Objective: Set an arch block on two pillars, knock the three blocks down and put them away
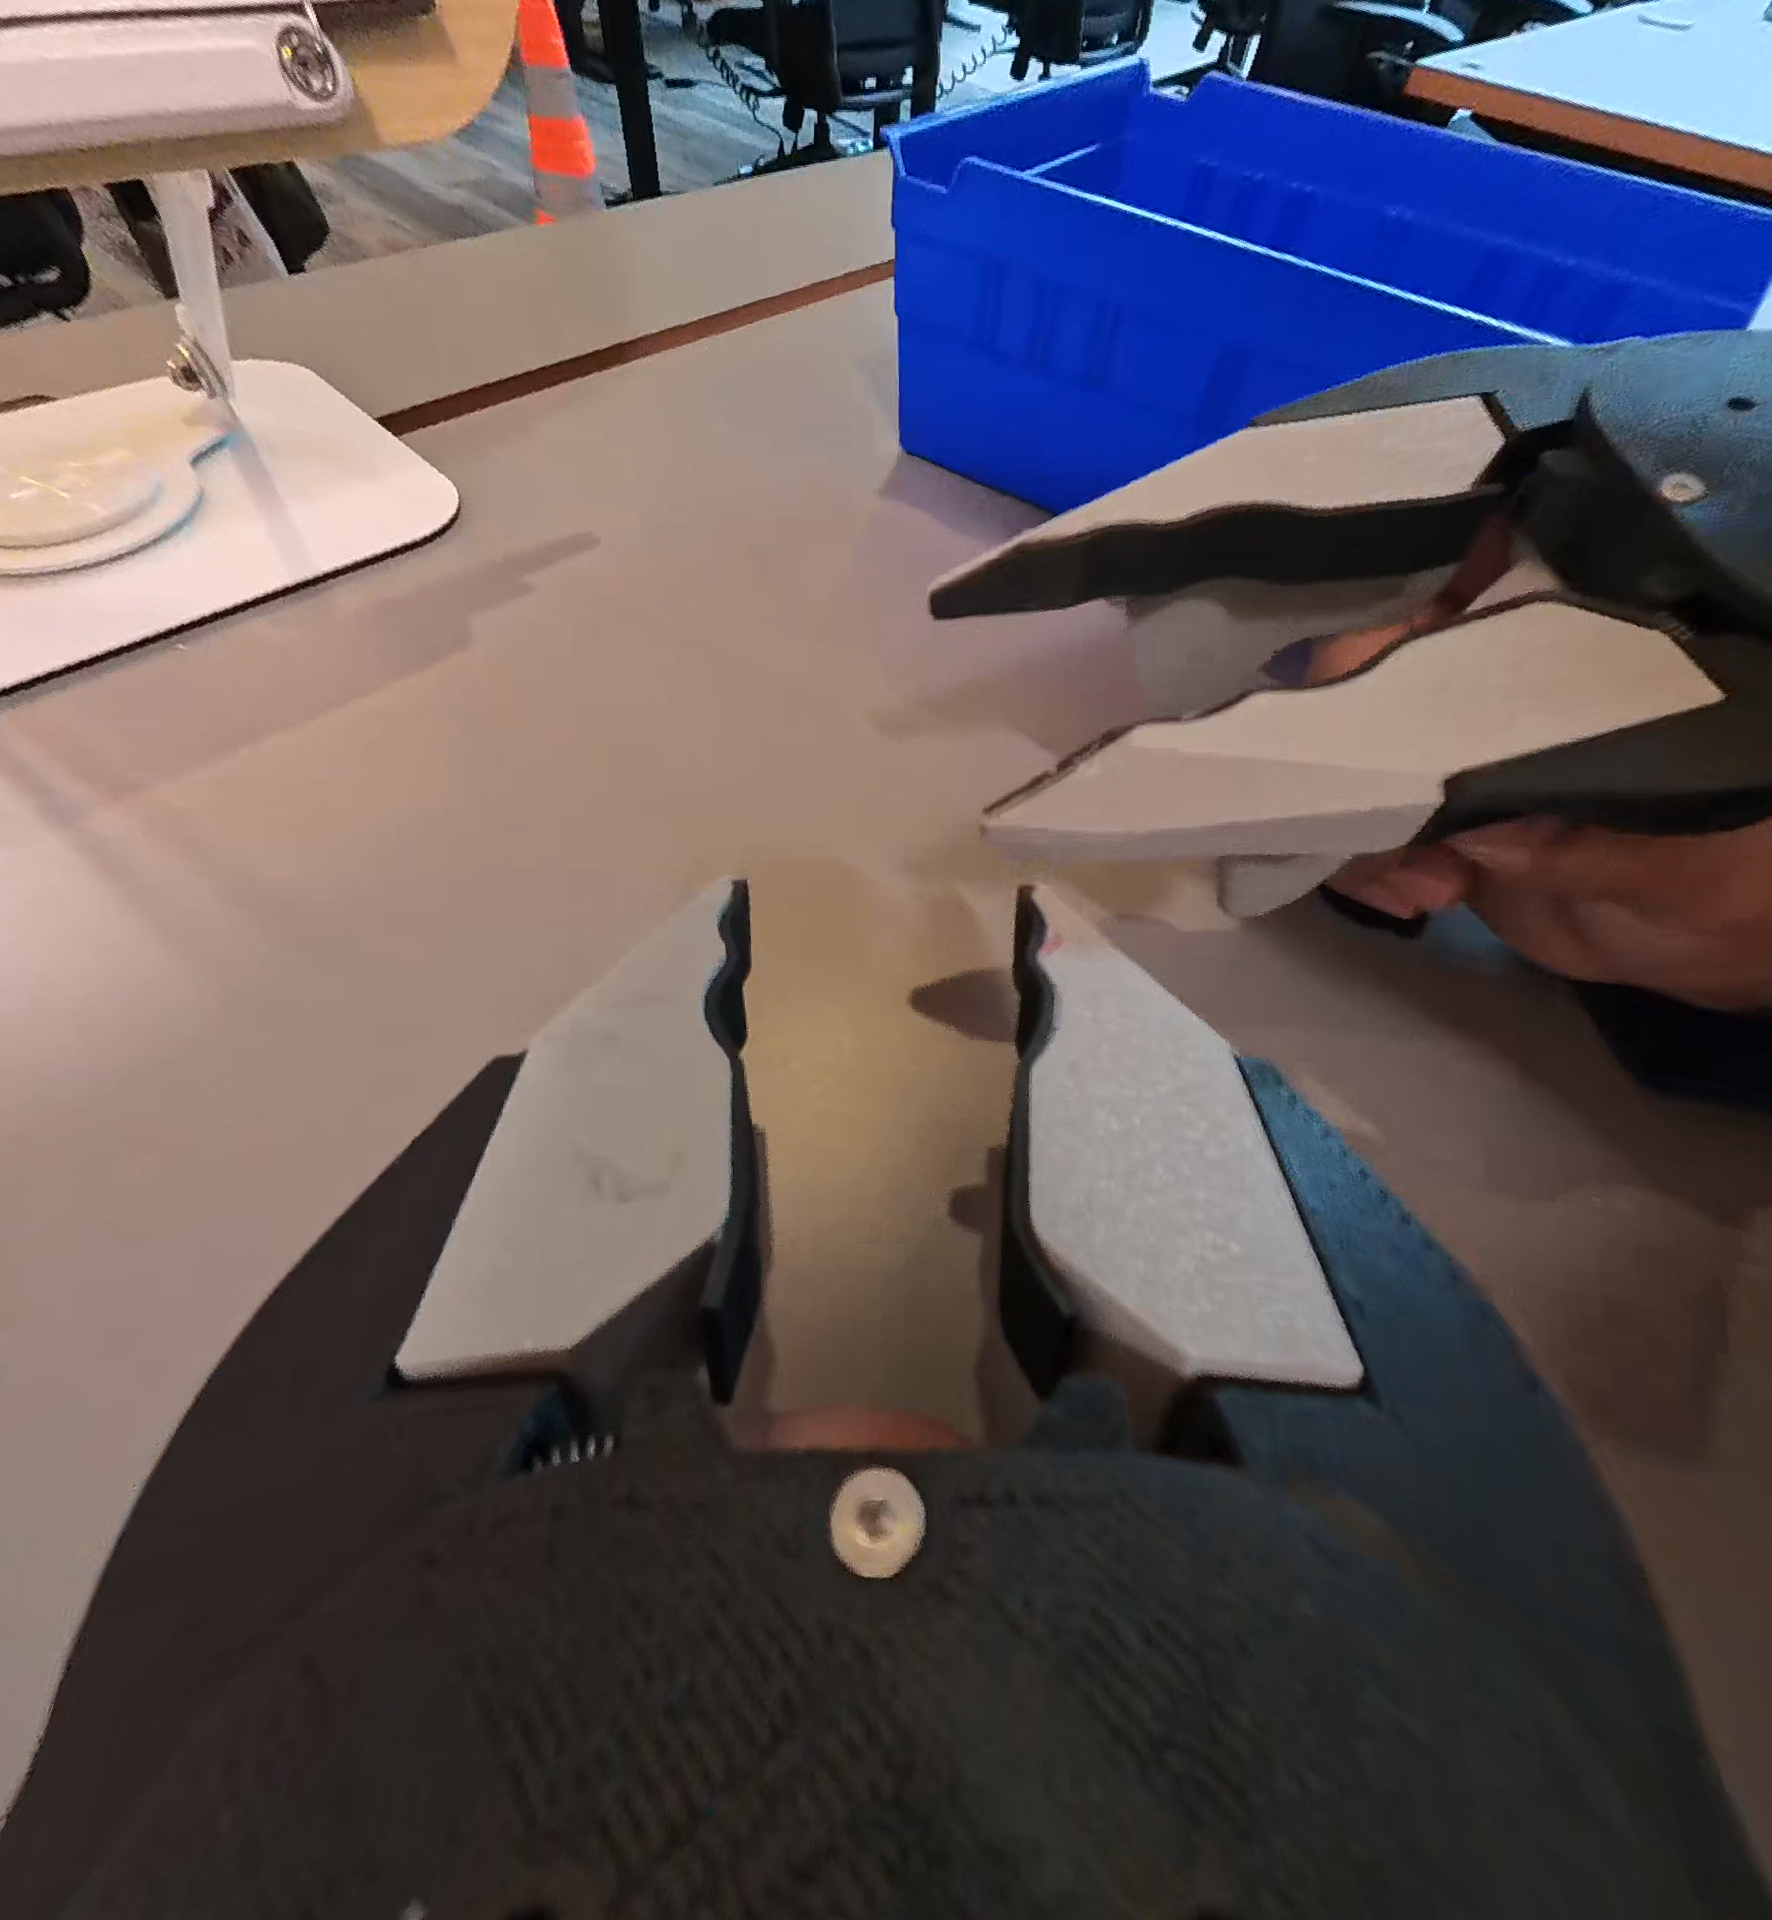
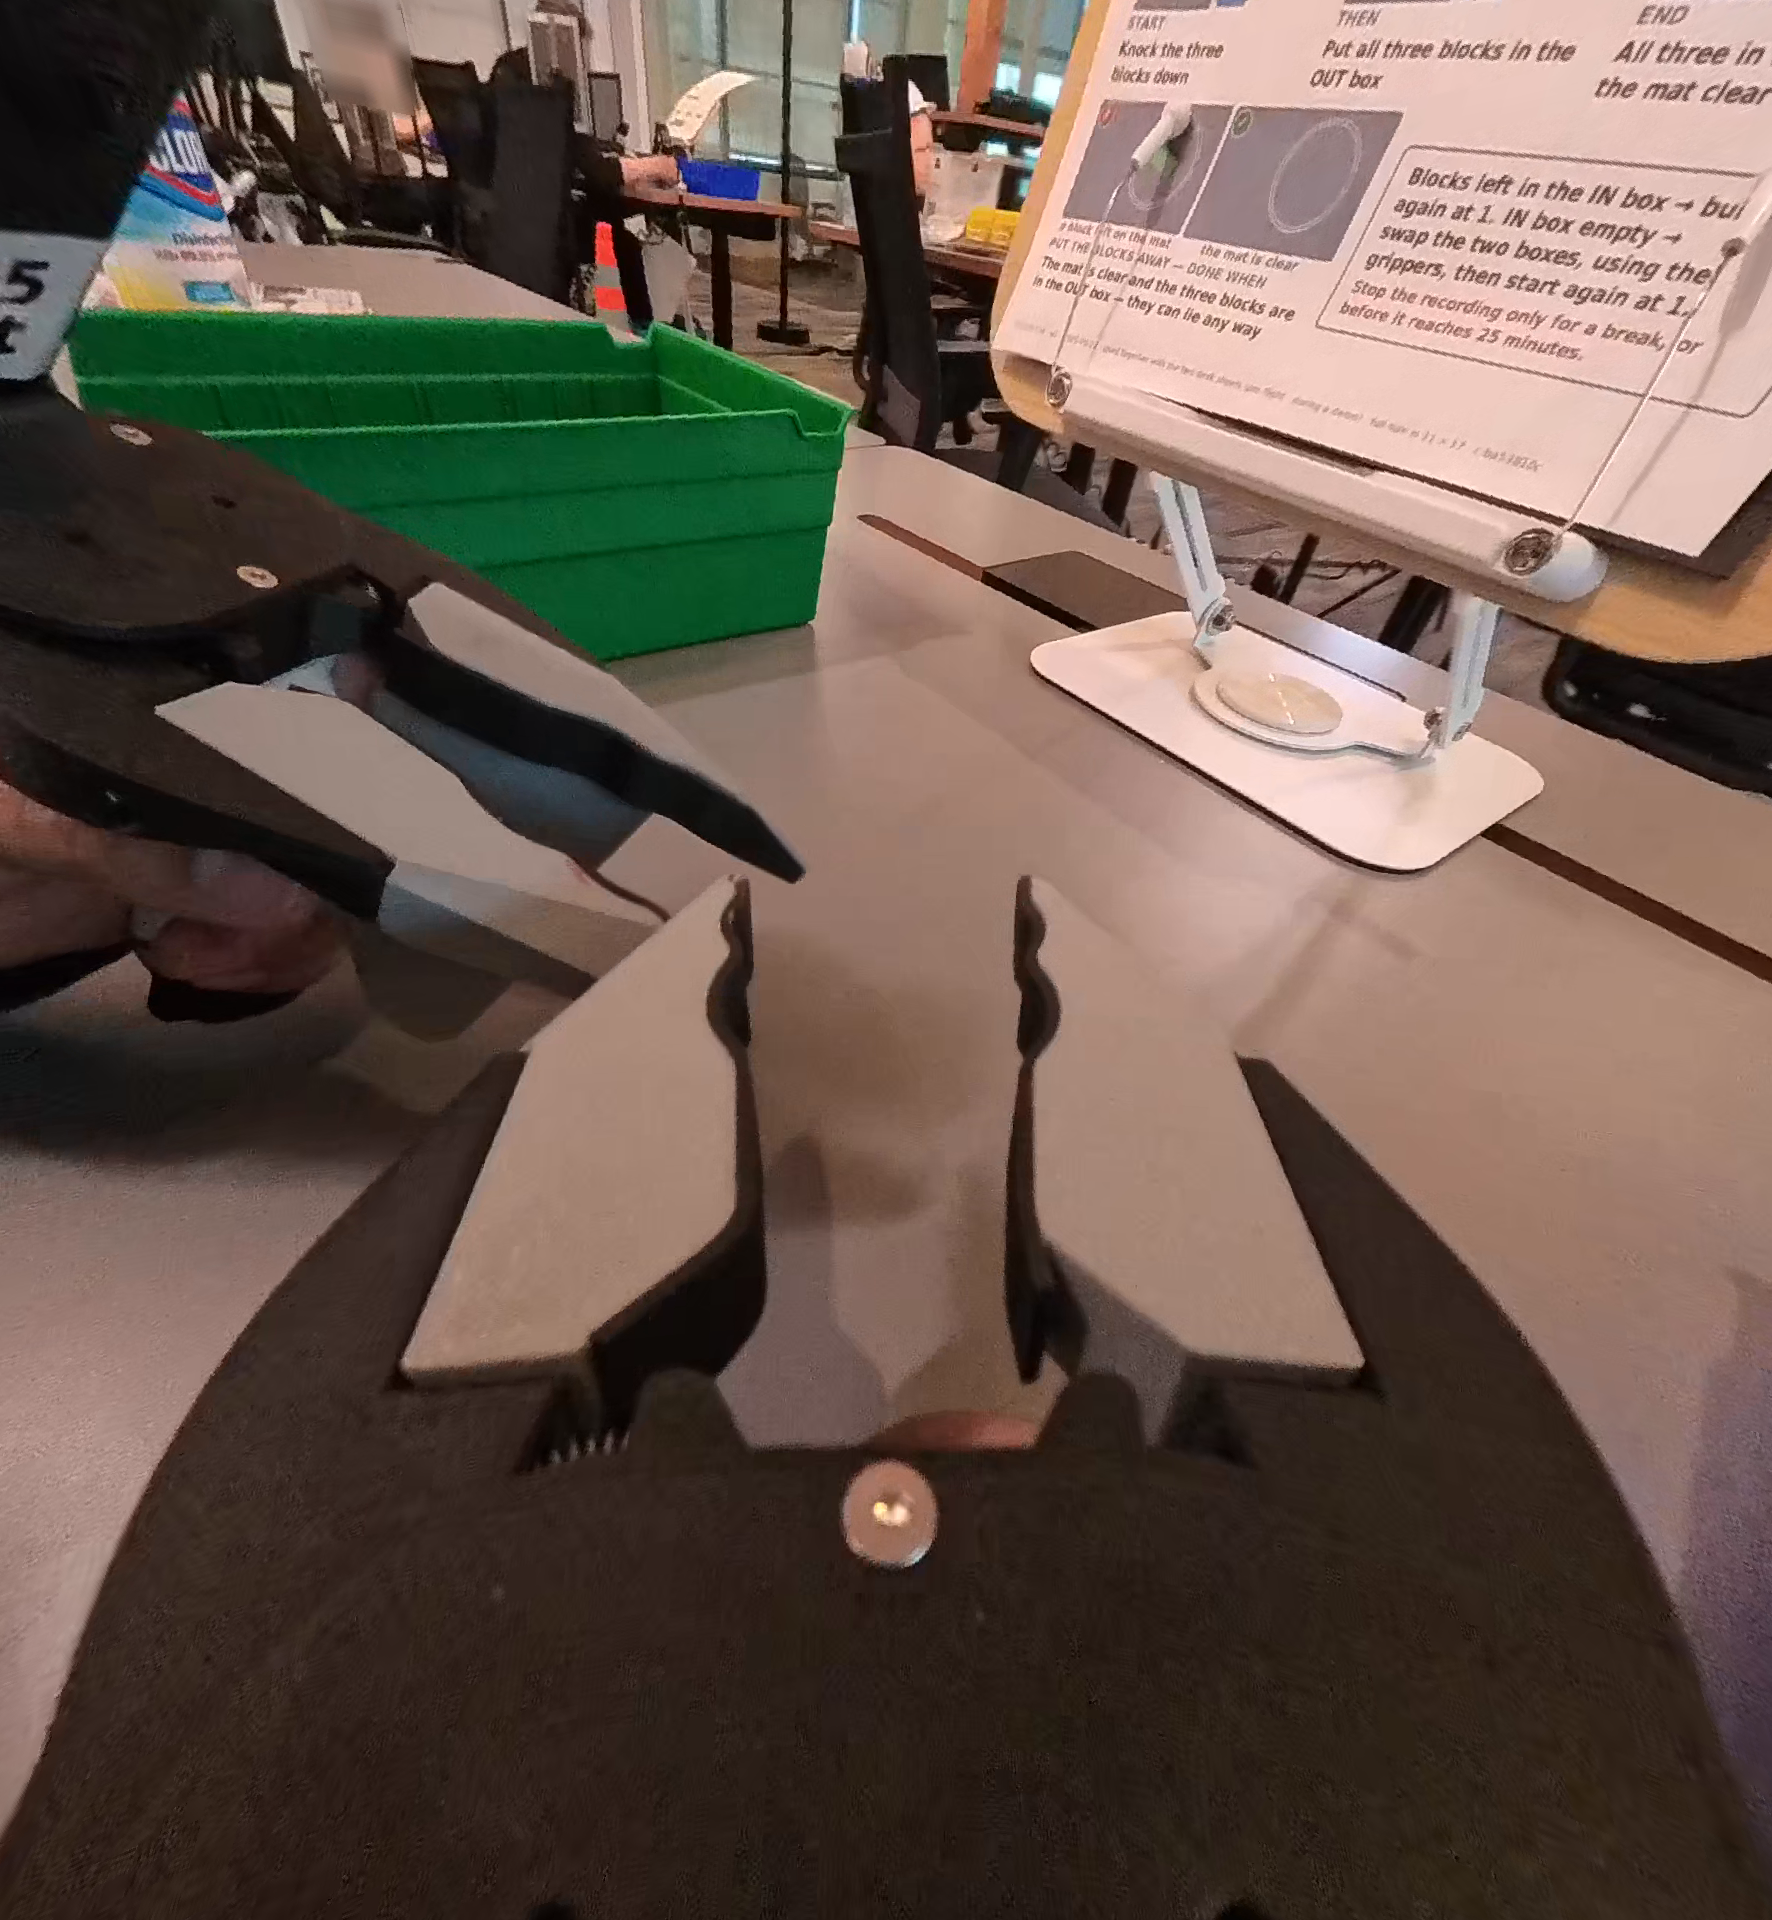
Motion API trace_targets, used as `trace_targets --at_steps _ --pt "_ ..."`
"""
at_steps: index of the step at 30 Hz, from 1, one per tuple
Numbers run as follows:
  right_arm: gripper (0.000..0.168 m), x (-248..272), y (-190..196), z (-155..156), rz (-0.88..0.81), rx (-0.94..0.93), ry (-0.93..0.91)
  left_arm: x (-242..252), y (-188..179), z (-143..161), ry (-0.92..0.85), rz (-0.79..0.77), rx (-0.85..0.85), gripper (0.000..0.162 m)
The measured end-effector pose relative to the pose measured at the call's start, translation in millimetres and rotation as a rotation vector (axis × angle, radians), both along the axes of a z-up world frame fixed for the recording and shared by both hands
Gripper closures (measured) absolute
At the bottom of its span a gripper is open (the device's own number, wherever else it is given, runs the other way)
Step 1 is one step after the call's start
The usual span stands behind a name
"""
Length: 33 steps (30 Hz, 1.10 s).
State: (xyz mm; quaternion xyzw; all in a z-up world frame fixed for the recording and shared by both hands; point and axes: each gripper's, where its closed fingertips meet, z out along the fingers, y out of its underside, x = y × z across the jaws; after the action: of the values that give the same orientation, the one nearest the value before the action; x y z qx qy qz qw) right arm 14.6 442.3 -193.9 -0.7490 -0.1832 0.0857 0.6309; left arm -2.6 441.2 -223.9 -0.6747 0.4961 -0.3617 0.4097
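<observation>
No arch block or pillar shows in either view. My left gripper [image 1: 880,902] is open and empty, low over the grey table. My right gripper [image 2: 880,896] is open and empty too. The right gripper also shows in the left wrist view [image 1: 965,717], at the right, held by a hand, its jaws apart with nothing between them. The left gripper shows in the right wrist view [image 2: 716,894] at the left, open, tips close to my right gripper's left finger. The two grippers point across each other over the table.
A blue bin [image 1: 1277,312] stands at the back right in the left wrist view. A green bin [image 2: 508,468] stands at the back left in the right wrist view. A white stand [image 2: 1308,738] holds an instruction sheet [image 2: 1484,239] behind the table [image 2: 965,748]. Both grippers' tips are close together, under 4 cm apart.
</observation>
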Motion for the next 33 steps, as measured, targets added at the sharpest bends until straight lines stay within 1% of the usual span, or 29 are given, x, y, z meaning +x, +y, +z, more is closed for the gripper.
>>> trace_targets --at_steps 2,6,9,10,12,14,17,18,20,21,22,24,26,27,30,31,32,33 --pt "0.119 1.8 -0.3 2.3 -0.011 0.003 0.004 -0.2 -1.4 3.7 -0.008 -0.001 0.001 0.112" --pt "0.120 8.1 1.6 8.7 -0.050 0.031 0.019 -2.7 4.4 13.3 -0.041 0.024 0.062 0.111" --pt "0.120 7.7 -1.1 21.8 -0.042 0.085 0.057 -4.1 -3.4 38.3 -0.204 -0.023 -0.015 0.113" --pt "0.119 10.5 -1.0 22.3 -0.061 0.097 0.036 -7.2 -2.5 42.5 -0.241 -0.024 -0.031 0.114" --pt "0.119 14.4 -1.0 19.3 -0.090 0.099 -0.021 -18.1 3.6 41.3 -0.247 0.015 -0.024 0.115" --pt "0.119 16.2 -2.3 16.4 -0.105 0.099 -0.067 -35.6 1.4 44.6 -0.250 0.043 0.005 0.117" --pt "0.119 18.2 -4.2 17.9 -0.126 0.125 -0.105 -76.4 -24.8 77.1 -0.321 -0.012 0.046 0.128" --pt "0.119 18.0 -3.9 18.1 -0.127 0.129 -0.110 -94.0 -29.0 88.0 -0.328 0.000 0.071 0.132" --pt "0.119 17.9 -2.1 16.4 -0.127 0.122 -0.112 -132.5 -25.5 102.7 -0.290 0.090 0.130 0.133" --pt "0.119 17.7 -1.4 15.7 -0.126 0.118 -0.110 -152.6 -19.3 105.8 -0.251 0.156 0.156 0.130" --pt "0.118 17.8 -1.0 15.6 -0.125 0.116 -0.107 -173.7 -9.3 105.4 -0.201 0.239 0.173 0.123" --pt "0.118 17.3 -0.9 16.5 -0.119 0.114 -0.099 -217.1 16.0 95.1 -0.076 0.416 0.168 0.109" --pt "0.118 16.3 -2.0 17.7 -0.115 0.112 -0.092 -249.7 35.9 80.8 0.014 0.527 0.127 0.094" --pt "0.118 15.7 -2.8 19.2 -0.114 0.118 -0.093 -259.6 42.9 73.0 0.045 0.553 0.100 0.088" --pt "0.119 14.1 -4.3 19.4 -0.113 0.129 -0.115 -272.3 60.5 50.3 0.118 0.584 0.067 0.087" --pt "0.119 13.6 -4.3 17.9 -0.111 0.126 -0.124 -271.7 64.9 45.0 0.118 0.588 0.055 0.087" --pt "0.118 13.4 -3.8 16.3 -0.111 0.122 -0.132 -265.2 64.7 41.2 0.096 0.560 0.030 0.087" --pt "0.118 13.5 -3.4 14.5 -0.112 0.115 -0.137 -253.5 59.3 38.6 0.060 0.497 -0.008 0.087"
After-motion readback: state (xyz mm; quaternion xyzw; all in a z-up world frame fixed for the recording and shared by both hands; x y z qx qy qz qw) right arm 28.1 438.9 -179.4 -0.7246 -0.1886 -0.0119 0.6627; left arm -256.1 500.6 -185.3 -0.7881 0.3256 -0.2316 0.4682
